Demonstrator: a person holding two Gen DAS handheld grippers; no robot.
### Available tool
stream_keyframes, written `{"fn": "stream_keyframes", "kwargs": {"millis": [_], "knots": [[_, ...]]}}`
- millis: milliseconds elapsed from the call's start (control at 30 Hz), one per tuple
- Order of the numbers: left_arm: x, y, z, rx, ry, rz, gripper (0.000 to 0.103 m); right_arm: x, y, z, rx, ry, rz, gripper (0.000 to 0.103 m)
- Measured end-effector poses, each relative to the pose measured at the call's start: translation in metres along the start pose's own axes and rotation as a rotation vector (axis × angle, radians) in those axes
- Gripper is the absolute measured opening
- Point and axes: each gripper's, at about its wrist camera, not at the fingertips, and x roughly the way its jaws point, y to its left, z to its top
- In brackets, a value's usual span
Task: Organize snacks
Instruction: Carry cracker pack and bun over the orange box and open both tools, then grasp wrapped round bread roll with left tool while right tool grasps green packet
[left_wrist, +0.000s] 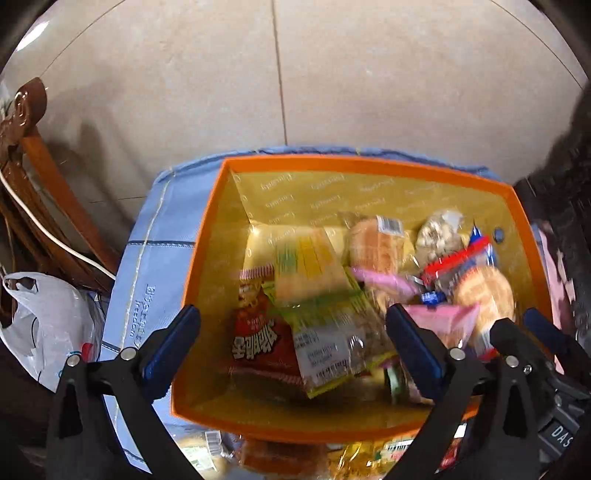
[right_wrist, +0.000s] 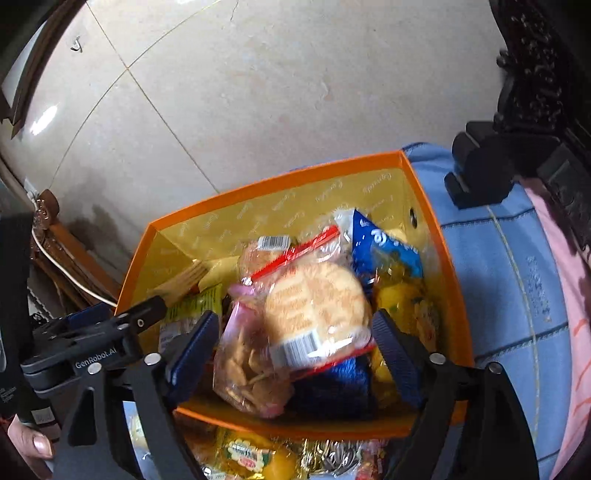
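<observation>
An orange box (left_wrist: 207, 236) with a yellow lining stands on a blue cloth and holds several snack packs. In the left wrist view my left gripper (left_wrist: 291, 354) is open and empty above the box, over a red chip bag (left_wrist: 258, 339) and a green-yellow pack (left_wrist: 325, 325). The right gripper (left_wrist: 532, 332) shows at the right. In the right wrist view my right gripper (right_wrist: 295, 343) is open over the box (right_wrist: 140, 258), its fingers either side of a round bread pack (right_wrist: 314, 302) with a red strip, not pinching it. A blue pack (right_wrist: 380, 240) lies behind.
More snack packs (right_wrist: 251, 458) lie on the blue cloth (right_wrist: 509, 280) in front of the box. A wooden chair (left_wrist: 44, 206) with a white cable and a white plastic bag (left_wrist: 40, 325) stand at the left. A tiled floor lies beyond. Dark furniture (right_wrist: 535, 92) is at the right.
</observation>
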Motion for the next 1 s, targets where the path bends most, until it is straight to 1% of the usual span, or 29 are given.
{"fn": "stream_keyframes", "kwargs": {"millis": [67, 167, 233, 300, 367, 400, 433, 500, 567, 667, 733, 833, 933, 1000], "knots": [[-0.003, 0.002, -0.005, 0.004, 0.001, 0.011, 0.098, -0.005, -0.001, -0.007, 0.000, 0.000, 0.006, 0.087], [-0.015, 0.008, -0.016, -0.005, -0.011, 0.014, 0.098, -0.026, -0.001, -0.023, -0.021, -0.043, 0.010, 0.092], [-0.023, 0.014, -0.028, -0.009, -0.008, 0.005, 0.098, -0.044, -0.005, -0.039, -0.022, -0.064, -0.016, 0.094], [-0.034, 0.024, -0.047, -0.012, -0.008, 0.006, 0.098, -0.058, -0.009, -0.060, -0.028, -0.057, -0.038, 0.095], [-0.041, 0.037, -0.071, -0.025, 0.002, 0.023, 0.098, -0.067, -0.014, -0.082, -0.047, -0.029, -0.064, 0.096], [-0.043, 0.043, -0.084, -0.031, 0.012, 0.025, 0.098, -0.069, -0.018, -0.096, -0.052, 0.004, -0.072, 0.096], [-0.043, 0.051, -0.100, -0.039, 0.034, 0.031, 0.098, -0.070, -0.022, -0.108, -0.051, 0.035, -0.080, 0.096], [-0.041, 0.060, -0.121, -0.040, 0.069, 0.048, 0.098, -0.069, -0.031, -0.132, -0.027, 0.100, -0.100, 0.096], [-0.036, 0.070, -0.146, -0.043, 0.119, 0.070, 0.098, -0.069, -0.039, -0.153, 0.000, 0.156, -0.110, 0.096], [-0.027, 0.079, -0.175, -0.048, 0.183, 0.060, 0.098, -0.067, -0.036, -0.189, 0.026, 0.245, -0.138, 0.096], [-0.022, 0.080, -0.187, -0.041, 0.200, 0.044, 0.098, -0.067, -0.032, -0.194, 0.025, 0.252, -0.145, 0.096], [-0.014, 0.069, -0.202, 0.009, 0.217, -0.006, 0.098, -0.069, -0.019, -0.210, 0.042, 0.278, -0.161, 0.096], [-0.005, 0.053, -0.211, 0.060, 0.237, -0.024, 0.098, -0.078, -0.011, -0.222, 0.103, 0.289, -0.168, 0.096], [0.001, 0.045, -0.215, 0.083, 0.247, -0.037, 0.098, -0.087, -0.005, -0.229, 0.100, 0.285, -0.181, 0.096]]}}
